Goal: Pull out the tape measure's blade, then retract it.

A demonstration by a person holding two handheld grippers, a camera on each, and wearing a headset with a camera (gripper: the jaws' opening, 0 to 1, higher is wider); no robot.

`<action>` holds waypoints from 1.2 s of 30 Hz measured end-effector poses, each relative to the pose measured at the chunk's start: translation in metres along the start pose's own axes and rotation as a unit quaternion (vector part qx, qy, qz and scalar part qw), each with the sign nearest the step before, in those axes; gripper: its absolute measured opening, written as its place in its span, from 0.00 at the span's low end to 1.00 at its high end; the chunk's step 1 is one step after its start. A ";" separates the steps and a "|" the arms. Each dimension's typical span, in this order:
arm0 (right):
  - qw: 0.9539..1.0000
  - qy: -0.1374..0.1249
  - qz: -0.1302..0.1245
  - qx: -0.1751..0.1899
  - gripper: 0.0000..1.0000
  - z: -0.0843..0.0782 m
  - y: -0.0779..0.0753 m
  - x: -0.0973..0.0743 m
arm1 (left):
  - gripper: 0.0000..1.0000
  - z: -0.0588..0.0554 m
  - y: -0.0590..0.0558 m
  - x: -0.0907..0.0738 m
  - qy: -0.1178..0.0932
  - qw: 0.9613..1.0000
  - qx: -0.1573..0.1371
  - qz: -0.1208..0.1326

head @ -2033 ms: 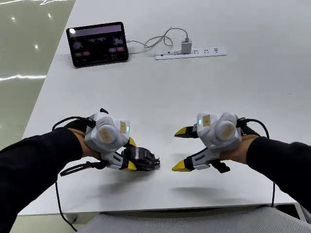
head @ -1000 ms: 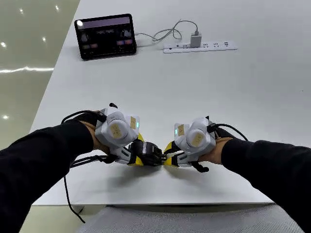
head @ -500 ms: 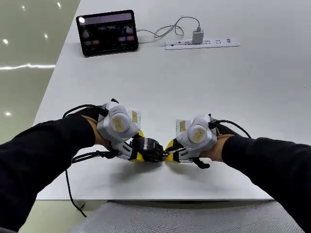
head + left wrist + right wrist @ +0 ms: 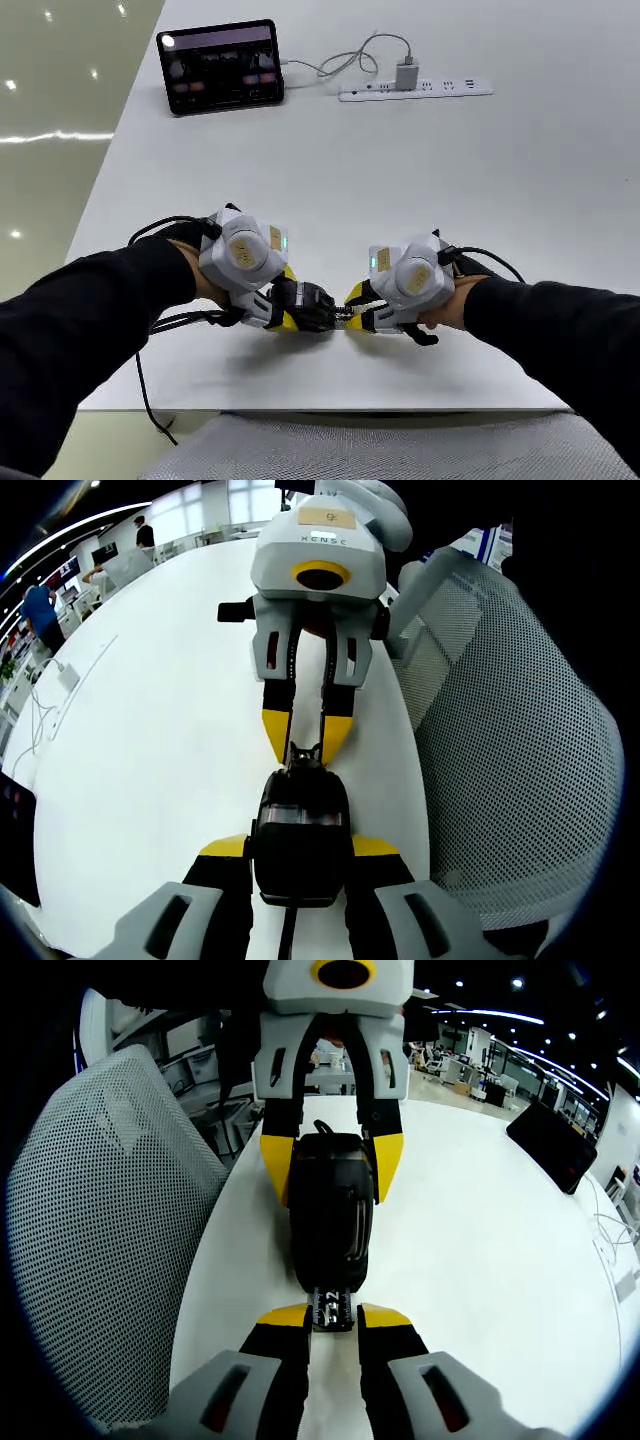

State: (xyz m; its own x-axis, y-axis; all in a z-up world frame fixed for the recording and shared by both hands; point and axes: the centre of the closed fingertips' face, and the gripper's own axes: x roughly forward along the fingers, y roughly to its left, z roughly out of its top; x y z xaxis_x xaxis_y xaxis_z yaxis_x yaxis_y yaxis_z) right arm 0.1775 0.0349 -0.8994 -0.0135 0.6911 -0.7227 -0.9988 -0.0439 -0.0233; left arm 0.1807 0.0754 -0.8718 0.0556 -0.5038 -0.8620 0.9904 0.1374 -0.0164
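Note:
A black tape measure point(image 4: 306, 305) lies on the white table point(image 4: 400, 180) near its front edge. My left gripper point(image 4: 289, 300) is shut on its case, and in the left gripper view the case point(image 4: 300, 815) sits between my yellow-tipped jaws point(image 4: 300, 846). My right gripper point(image 4: 353, 310) faces it from the right, shut on the end of the blade. In the right gripper view the blade end point(image 4: 332, 1306), with printed numbers, is pinched at my jaw tips point(image 4: 332, 1318), a short way out of the case point(image 4: 330, 1205). The left gripper point(image 4: 331, 1172) holds the case's far sides.
A dark tablet point(image 4: 220, 65) stands at the back left. A white power strip point(image 4: 415, 91) with a charger and cable lies at the back. A grey mesh chair back point(image 4: 500, 730) is just past the table's front edge point(image 4: 320, 408).
My right gripper came in from the right, shut on the blade end at the case, and has since drawn back slightly to the right. The left gripper kept its hold on the case.

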 end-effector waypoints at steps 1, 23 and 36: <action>1.000 -0.004 0.006 0.009 0.13 0.002 0.002 0.002 | 0.31 0.000 0.000 0.000 0.000 1.000 0.000 -0.001; 1.000 0.020 0.000 0.022 0.09 -0.011 0.000 -0.006 | 0.31 0.000 0.000 0.000 0.001 1.000 -0.001 0.002; 0.999 0.020 0.001 0.030 0.09 -0.017 0.000 -0.011 | 0.31 0.001 0.000 0.001 0.005 1.000 0.000 0.003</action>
State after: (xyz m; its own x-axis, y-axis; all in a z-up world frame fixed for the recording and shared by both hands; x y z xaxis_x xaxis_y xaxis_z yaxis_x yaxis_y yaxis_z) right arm 0.1786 0.0152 -0.9028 -0.0140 0.6623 -0.7491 -0.9998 -0.0011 0.0177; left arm 0.1803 0.0745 -0.8721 0.0608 -0.4947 -0.8669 0.9901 0.1399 -0.0105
